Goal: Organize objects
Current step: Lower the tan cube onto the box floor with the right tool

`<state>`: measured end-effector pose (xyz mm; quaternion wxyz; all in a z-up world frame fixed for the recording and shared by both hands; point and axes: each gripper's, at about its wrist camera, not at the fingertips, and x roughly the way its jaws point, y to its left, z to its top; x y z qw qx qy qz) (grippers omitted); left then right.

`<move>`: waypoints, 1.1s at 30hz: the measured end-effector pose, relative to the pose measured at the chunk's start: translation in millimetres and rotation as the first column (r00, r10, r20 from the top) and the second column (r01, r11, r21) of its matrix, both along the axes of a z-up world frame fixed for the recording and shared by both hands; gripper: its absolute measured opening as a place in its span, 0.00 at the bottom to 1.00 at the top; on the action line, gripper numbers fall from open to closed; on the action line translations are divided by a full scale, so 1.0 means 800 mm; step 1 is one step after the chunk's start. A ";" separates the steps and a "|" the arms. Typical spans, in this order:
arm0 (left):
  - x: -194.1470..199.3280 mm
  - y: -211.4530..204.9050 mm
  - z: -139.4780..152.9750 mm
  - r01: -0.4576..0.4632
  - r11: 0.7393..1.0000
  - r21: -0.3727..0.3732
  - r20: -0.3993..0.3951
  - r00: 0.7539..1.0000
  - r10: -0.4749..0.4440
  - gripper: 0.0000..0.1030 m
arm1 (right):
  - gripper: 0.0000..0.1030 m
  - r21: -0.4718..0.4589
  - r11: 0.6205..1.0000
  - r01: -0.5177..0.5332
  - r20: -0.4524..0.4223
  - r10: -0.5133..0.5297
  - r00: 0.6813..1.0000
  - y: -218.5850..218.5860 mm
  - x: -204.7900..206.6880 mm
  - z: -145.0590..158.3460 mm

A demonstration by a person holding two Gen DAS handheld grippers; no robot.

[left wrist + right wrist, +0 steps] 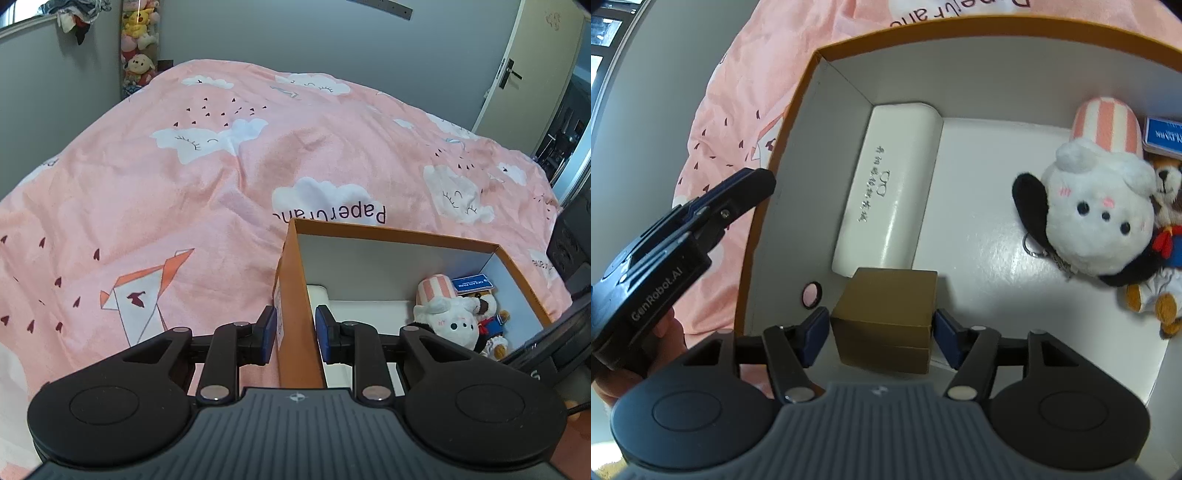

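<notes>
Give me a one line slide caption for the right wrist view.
Right gripper straddles a brown box inside the orange storage box, beside a white case.

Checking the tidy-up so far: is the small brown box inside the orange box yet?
Inside. The small brown box sits within the orange box walls, next to the white case.

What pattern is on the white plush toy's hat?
Pink and white stripes, clearest in the right wrist view.
</notes>
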<state>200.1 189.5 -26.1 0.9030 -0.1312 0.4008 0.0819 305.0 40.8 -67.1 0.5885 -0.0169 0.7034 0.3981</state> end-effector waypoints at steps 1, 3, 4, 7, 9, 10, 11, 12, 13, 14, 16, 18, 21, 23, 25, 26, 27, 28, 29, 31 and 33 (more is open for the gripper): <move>-0.001 0.000 -0.001 0.001 1.000 -0.004 0.000 1.000 -0.001 0.28 | 0.68 -0.006 1.000 0.008 -0.014 -0.008 1.000 -0.001 -0.002 -0.003; -0.002 -0.001 -0.002 0.007 1.000 -0.009 0.000 1.000 -0.007 0.28 | 0.70 -0.008 1.000 0.027 -0.044 -0.028 0.999 -0.004 -0.005 -0.010; -0.002 -0.001 -0.003 0.012 1.000 -0.011 0.003 1.000 -0.012 0.28 | 0.70 -0.005 0.999 0.040 -0.048 -0.040 0.998 -0.006 -0.007 -0.011; -0.004 -0.002 -0.003 0.014 1.000 -0.013 0.005 1.000 -0.014 0.28 | 0.69 -0.015 0.998 0.059 -0.041 -0.059 0.997 -0.007 -0.015 -0.012; -0.005 -0.002 -0.002 0.011 1.000 -0.011 0.011 1.000 -0.011 0.28 | 0.64 -0.033 0.996 0.087 -0.042 -0.089 0.995 -0.007 -0.019 -0.017; -0.006 -0.002 -0.001 0.011 1.000 -0.011 0.013 1.000 -0.010 0.28 | 0.61 -0.038 0.995 0.096 -0.036 -0.098 0.995 -0.007 -0.020 -0.018; -0.007 -0.002 -0.001 0.009 1.000 -0.011 0.015 1.000 -0.009 0.28 | 0.61 -0.039 0.994 0.105 -0.027 -0.107 0.994 -0.007 -0.020 -0.018; -0.008 -0.001 0.000 0.007 1.000 -0.012 0.020 1.000 -0.007 0.28 | 0.61 -0.037 0.993 0.110 -0.022 -0.111 0.994 -0.007 -0.018 -0.016; -0.008 -0.001 0.001 0.006 1.000 -0.013 0.024 1.000 -0.005 0.28 | 0.60 -0.034 0.993 0.111 -0.012 -0.112 0.994 -0.008 -0.015 -0.013; -0.009 0.000 0.001 0.005 1.000 -0.016 0.026 1.000 -0.005 0.28 | 0.60 -0.039 0.993 0.112 0.016 -0.111 0.994 -0.009 -0.012 -0.009; -0.010 0.001 0.002 0.004 1.000 -0.022 0.030 1.000 -0.003 0.28 | 0.60 -0.066 0.993 0.098 0.061 -0.094 0.994 -0.011 -0.004 -0.002; -0.010 0.002 0.002 0.003 1.000 -0.027 0.035 0.999 -0.002 0.28 | 0.60 -0.094 0.994 0.061 0.055 -0.056 0.997 -0.013 0.003 0.000; -0.010 0.003 0.002 0.004 0.999 -0.035 0.040 0.999 -0.002 0.28 | 0.60 -0.140 0.990 -0.019 0.034 0.024 0.999 -0.010 0.012 0.005; -0.009 0.002 0.003 0.006 0.999 -0.037 0.040 0.999 -0.005 0.28 | 0.60 -0.185 0.979 -0.091 0.040 0.100 0.994 -0.001 0.014 0.006; -0.010 0.001 0.004 0.010 0.999 -0.038 0.044 0.999 -0.008 0.28 | 0.60 -0.222 0.960 -0.169 0.028 0.179 0.983 0.013 0.014 0.002; -0.011 0.001 0.004 0.011 0.999 -0.038 0.046 0.999 -0.009 0.28 | 0.60 -0.240 0.950 -0.200 0.021 0.211 0.977 0.021 0.014 -0.001; -0.011 0.002 0.005 0.012 0.999 -0.040 0.047 0.999 -0.010 0.28 | 0.60 -0.251 0.941 -0.227 0.015 0.239 0.971 0.030 0.014 -0.004; -0.011 0.002 0.005 0.011 0.999 -0.042 0.049 0.999 -0.009 0.28 | 0.60 -0.255 0.935 -0.246 0.004 0.255 0.967 0.037 0.014 -0.007; -0.011 0.004 0.005 0.008 0.999 -0.043 0.050 0.999 -0.006 0.28 | 0.60 -0.255 0.933 -0.253 -0.010 0.259 0.966 0.044 0.014 -0.011; -0.011 0.006 0.005 0.005 0.999 -0.047 0.052 0.999 -0.003 0.28 | 0.60 -0.256 0.929 -0.267 -0.025 0.269 0.963 0.057 0.011 -0.018; -0.011 0.008 0.004 0.004 0.999 -0.051 0.050 0.999 -0.002 0.28 | 0.60 -0.236 0.937 -0.259 -0.037 0.258 0.965 0.063 0.010 -0.019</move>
